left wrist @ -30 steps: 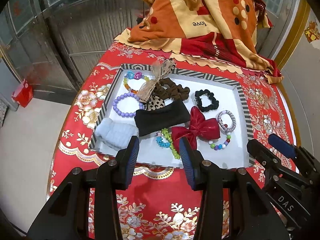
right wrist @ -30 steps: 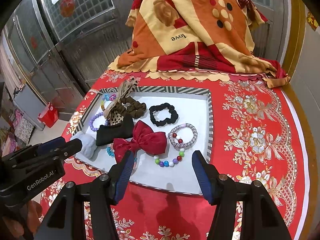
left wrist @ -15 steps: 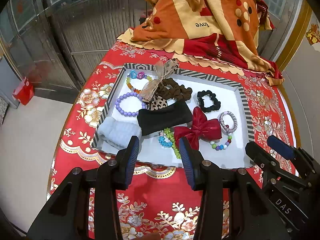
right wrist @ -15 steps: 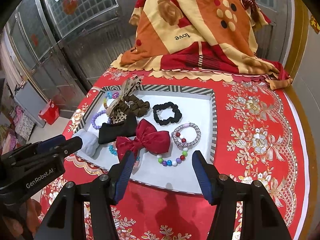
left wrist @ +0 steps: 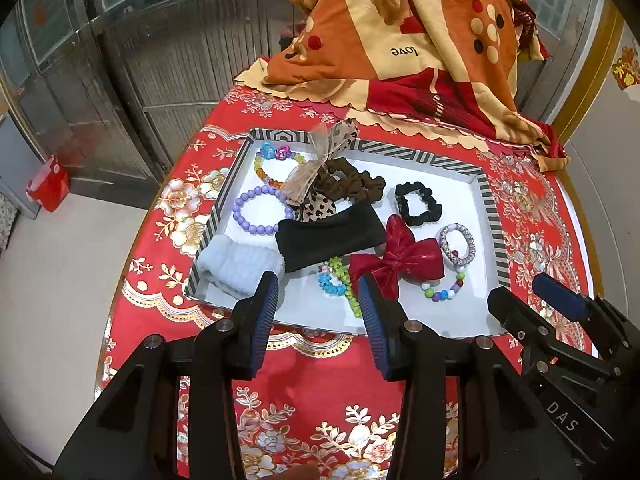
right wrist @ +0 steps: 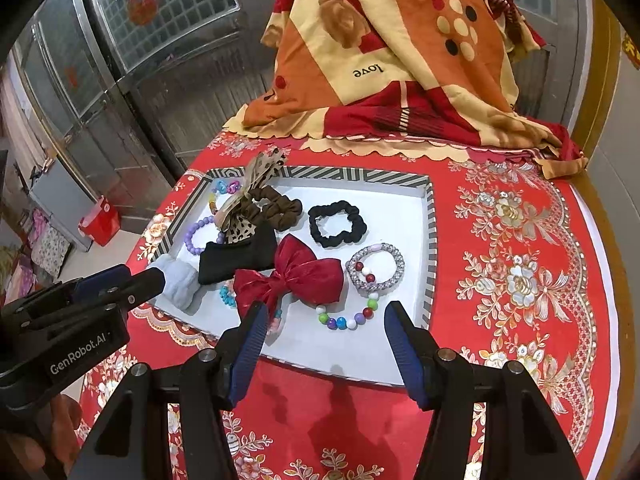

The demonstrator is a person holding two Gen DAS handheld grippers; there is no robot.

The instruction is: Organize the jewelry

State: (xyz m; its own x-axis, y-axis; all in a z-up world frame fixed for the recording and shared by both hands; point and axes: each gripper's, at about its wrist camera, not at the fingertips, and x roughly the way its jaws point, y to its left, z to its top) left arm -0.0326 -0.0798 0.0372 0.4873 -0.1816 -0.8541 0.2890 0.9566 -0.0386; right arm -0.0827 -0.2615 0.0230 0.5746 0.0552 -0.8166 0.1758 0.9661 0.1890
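Observation:
A white tray with a striped rim [left wrist: 494, 216] [right wrist: 430, 240] on the red tablecloth holds a red bow [left wrist: 404, 260] [right wrist: 296, 276], black scrunchie [left wrist: 418, 204] [right wrist: 338, 224], brown scrunchie [left wrist: 352, 184], black headband [left wrist: 328, 240], light blue band [left wrist: 236, 266], purple bead bracelet [left wrist: 256, 212], silver bracelet [left wrist: 458, 244] [right wrist: 376, 266] and coloured bead bracelets [right wrist: 348, 320]. My left gripper [left wrist: 318, 300] is open and empty above the tray's near edge. My right gripper [right wrist: 326, 328] is open and empty above the tray's near right part.
A folded orange, cream and red blanket [left wrist: 400, 40] [right wrist: 400, 60] lies at the table's far end. Metal doors [left wrist: 160, 60] stand behind on the left. A red box [left wrist: 48, 184] sits on the floor at the left. The table edge drops off at the left.
Both grippers have drifted slightly back and up from the tray; the scene sits a little higher and farther. Nothing in the tray has moved. Both grippers stay open.

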